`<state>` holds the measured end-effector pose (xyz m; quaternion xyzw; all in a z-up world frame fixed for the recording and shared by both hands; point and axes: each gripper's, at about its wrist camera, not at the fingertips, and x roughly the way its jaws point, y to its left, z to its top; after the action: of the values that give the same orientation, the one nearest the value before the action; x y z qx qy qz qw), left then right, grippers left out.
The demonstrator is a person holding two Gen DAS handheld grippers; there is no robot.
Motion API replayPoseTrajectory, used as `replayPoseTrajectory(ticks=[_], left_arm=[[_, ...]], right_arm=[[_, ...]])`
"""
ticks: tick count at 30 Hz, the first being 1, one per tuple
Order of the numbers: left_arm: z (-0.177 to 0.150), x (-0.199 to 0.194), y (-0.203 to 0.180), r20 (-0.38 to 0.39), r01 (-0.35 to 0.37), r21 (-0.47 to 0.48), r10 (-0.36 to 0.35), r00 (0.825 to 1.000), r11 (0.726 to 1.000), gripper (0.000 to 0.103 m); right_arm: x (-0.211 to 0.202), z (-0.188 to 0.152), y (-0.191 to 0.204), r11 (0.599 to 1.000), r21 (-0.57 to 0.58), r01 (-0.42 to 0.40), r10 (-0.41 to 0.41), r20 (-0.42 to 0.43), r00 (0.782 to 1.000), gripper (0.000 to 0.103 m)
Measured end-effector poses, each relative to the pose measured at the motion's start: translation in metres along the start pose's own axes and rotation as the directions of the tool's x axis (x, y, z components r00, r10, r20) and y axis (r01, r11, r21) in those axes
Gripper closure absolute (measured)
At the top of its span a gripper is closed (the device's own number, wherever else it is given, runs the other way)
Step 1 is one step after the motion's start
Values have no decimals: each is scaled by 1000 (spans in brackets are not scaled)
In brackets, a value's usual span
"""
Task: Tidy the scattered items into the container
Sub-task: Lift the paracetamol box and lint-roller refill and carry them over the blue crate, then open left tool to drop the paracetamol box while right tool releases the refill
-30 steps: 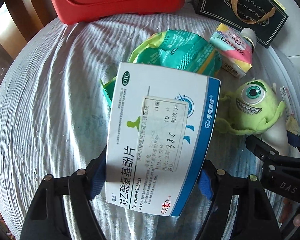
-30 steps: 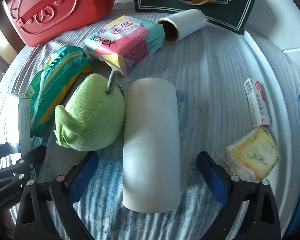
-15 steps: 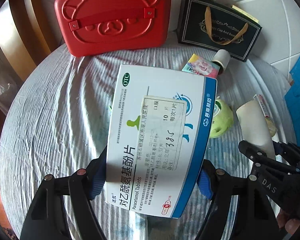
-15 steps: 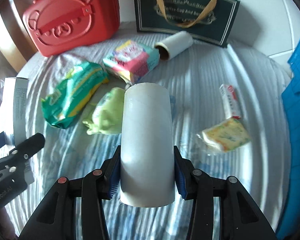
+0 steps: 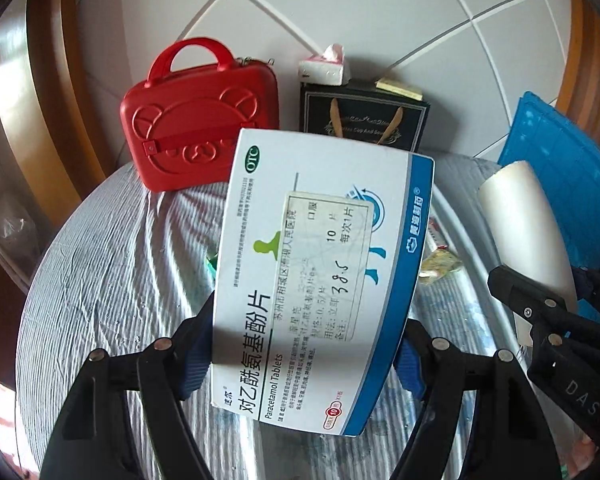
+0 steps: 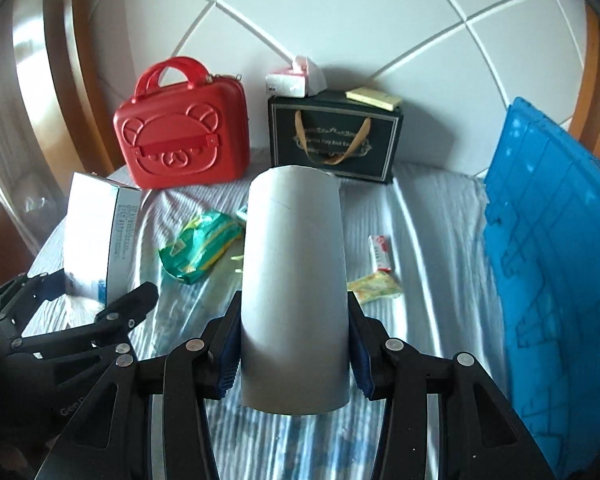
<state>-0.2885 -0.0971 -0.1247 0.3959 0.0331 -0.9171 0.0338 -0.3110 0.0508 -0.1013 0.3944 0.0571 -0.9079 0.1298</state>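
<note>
Nearest, the left gripper [image 5: 304, 360] was clamped on the white-and-blue tablet box [image 5: 320, 280], and the right gripper [image 6: 294, 354] was clamped on the pale paper roll [image 6: 296, 280]. Both were held above the striped table [image 6: 440, 240]. At two o'clock stood the blue container [image 6: 548, 260]. The smooth roll could slide from the pads, and the green packet [image 6: 200, 244] at eleven remained loose.
</note>
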Motion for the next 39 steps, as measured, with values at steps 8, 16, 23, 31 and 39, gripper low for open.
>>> replayPoseTrajectory(ticks=[8, 16, 23, 31, 39], left_arm=[[3, -62, -51, 107, 66, 78, -75, 991, 995, 29], [17, -119, -139, 219, 130, 176, -167, 961, 976, 29], [23, -167, -264, 305, 203, 249, -275, 912, 947, 29], [20, -184, -440, 293, 257, 301, -346, 892, 918, 29], [11, -144, -552, 83, 260, 347, -305, 949, 901, 29]], right_arm=[[-93, -10, -30, 998, 29, 62, -66, 140, 988, 58], [-192, -22, -105, 985, 106, 137, -163, 290, 943, 58], [-253, -43, -219, 958, 179, 223, -273, 344, 899, 58], [-286, -75, -385, 919, 226, 324, -381, 288, 879, 58], [-257, -105, -490, 917, 254, 308, -353, 158, 922, 58]])
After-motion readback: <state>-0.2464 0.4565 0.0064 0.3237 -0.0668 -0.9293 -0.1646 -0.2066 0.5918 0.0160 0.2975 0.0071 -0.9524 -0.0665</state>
